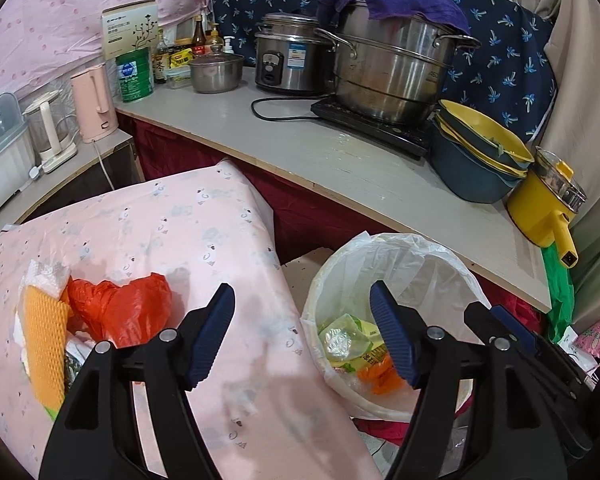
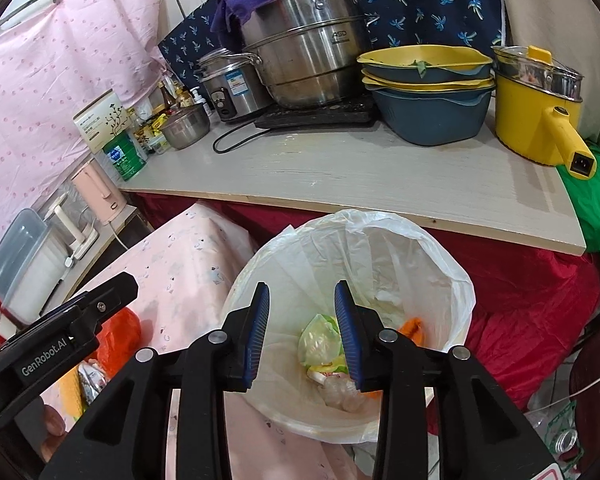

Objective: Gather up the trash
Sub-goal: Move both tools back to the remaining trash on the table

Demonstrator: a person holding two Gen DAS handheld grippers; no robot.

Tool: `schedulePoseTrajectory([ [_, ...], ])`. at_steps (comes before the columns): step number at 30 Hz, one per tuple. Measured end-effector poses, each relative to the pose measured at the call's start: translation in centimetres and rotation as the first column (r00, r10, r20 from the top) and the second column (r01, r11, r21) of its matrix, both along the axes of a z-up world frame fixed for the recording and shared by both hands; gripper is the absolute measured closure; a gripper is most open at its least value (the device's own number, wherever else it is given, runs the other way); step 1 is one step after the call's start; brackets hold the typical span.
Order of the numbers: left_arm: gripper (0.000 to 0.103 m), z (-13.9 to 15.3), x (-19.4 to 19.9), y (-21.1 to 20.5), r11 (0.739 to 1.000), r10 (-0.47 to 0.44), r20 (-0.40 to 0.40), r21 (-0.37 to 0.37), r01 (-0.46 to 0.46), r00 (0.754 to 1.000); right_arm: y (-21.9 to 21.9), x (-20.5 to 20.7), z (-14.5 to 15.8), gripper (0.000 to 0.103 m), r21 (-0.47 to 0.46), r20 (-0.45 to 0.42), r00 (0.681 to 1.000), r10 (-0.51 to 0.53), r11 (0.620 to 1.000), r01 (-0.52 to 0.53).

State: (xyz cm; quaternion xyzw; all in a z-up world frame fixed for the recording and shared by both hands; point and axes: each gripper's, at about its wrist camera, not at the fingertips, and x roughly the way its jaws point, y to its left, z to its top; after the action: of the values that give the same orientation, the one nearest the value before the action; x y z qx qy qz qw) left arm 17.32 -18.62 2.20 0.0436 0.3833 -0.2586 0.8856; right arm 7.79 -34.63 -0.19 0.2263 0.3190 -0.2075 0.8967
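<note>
A white bin with a plastic liner (image 1: 416, 256) (image 2: 440, 256) stands on the floor beside the pink cloth-covered table (image 1: 204, 232) (image 2: 188, 264). Green and orange wrappers (image 1: 352, 344) (image 2: 320, 340) lie inside it. A red plastic bag (image 1: 120, 308) (image 2: 118, 338), a yellow foam net (image 1: 44, 340) and white tissue (image 1: 46, 274) lie on the pink cloth at the left. My left gripper (image 1: 302, 336) is open and empty, spanning the table edge and bin. My right gripper (image 2: 302, 332) is open and empty, above the bin's mouth.
A counter (image 1: 340, 160) (image 2: 340, 176) behind the bin carries a steel steamer pot (image 1: 392, 76), rice cooker (image 1: 288, 60), stacked blue and yellow bowls (image 2: 428, 92) and a yellow electric pot (image 2: 536, 112). A pink kettle (image 1: 94, 100) stands at the left. Red cloth (image 2: 532, 280) hangs under the counter.
</note>
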Motion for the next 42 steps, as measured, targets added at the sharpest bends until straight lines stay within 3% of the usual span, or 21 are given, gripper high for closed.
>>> schedulePoseTrajectory([
  [12, 0.035, 0.9, -0.2, 4.5, 0.998, 0.06, 0.01, -0.022, -0.059, 0.998, 3.5, 0.6, 1.5, 0.064, -0.029, 0.013, 0.999, 0.052, 0.998, -0.052],
  [16, 0.029, 0.9, -0.2, 6.8, 0.995, 0.096, 0.011, -0.025, -0.096, 0.995, 5.3, 0.9, 1.9, 0.063, -0.039, 0.012, 0.996, 0.085, 0.996, -0.084],
  [21, 0.029, 0.6, -0.3, 10.1, 0.989, 0.149, 0.012, -0.018, -0.149, 0.989, 8.0, 1.6, 2.3, 0.063, -0.054, 0.008, 0.99, 0.138, 0.989, -0.138],
  [42, 0.025, -2.9, -0.1, 24.3, 0.924, 0.381, -0.065, 0.001, -0.382, 0.922, 19.7, 4.6, 2.5, 0.06, -0.097, -0.036, 0.934, 0.355, 0.929, -0.357],
])
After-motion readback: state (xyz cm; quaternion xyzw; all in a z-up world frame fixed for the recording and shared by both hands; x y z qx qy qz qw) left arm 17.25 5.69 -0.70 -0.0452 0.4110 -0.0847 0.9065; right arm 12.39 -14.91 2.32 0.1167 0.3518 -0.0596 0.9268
